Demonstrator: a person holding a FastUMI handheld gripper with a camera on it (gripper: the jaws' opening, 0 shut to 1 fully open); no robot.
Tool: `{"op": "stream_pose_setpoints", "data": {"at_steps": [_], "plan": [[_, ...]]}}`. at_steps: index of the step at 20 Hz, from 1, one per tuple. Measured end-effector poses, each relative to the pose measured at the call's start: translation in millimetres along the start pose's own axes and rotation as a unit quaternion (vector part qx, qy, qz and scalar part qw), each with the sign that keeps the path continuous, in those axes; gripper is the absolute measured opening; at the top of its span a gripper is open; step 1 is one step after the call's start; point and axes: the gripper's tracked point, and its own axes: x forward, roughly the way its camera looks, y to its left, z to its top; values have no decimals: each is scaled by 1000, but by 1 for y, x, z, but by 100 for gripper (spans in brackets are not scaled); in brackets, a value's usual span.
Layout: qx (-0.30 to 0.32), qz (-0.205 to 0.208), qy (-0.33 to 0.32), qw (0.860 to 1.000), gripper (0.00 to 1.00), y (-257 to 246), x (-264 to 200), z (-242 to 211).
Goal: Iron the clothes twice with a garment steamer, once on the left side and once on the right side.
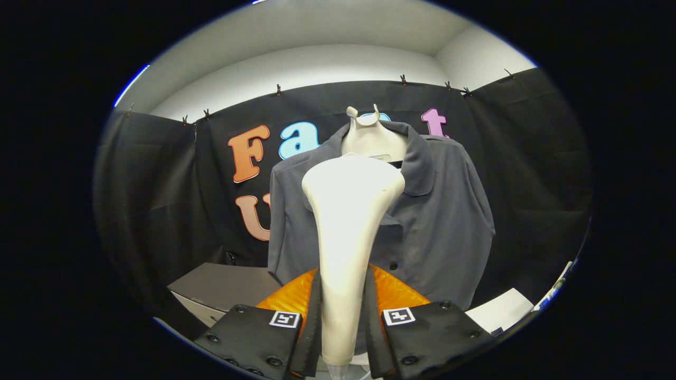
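A cream garment steamer stands upright between my fingers, its handle squeezed from both sides, so my gripper is shut on it. Its wide head rises in front of a grey short-sleeved shirt that hangs on a pale mannequin torso. The steamer head sits at the shirt's chest, just left of the button placket and below the collar. I cannot tell if the head touches the cloth. The steamer hides the middle of the shirt's front.
A grey box-like surface lies low to the left of the shirt. A white flat surface shows low on the right. Black cloth hangs behind the mannequin, clipped along its top edge, with a pale wall above.
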Motion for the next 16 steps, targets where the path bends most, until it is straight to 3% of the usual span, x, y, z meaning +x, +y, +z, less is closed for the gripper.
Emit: {"op": "stream_pose_setpoints", "data": {"at_steps": [16], "plan": [[-6, -4, 46, 999, 44, -10, 35, -48]]}}
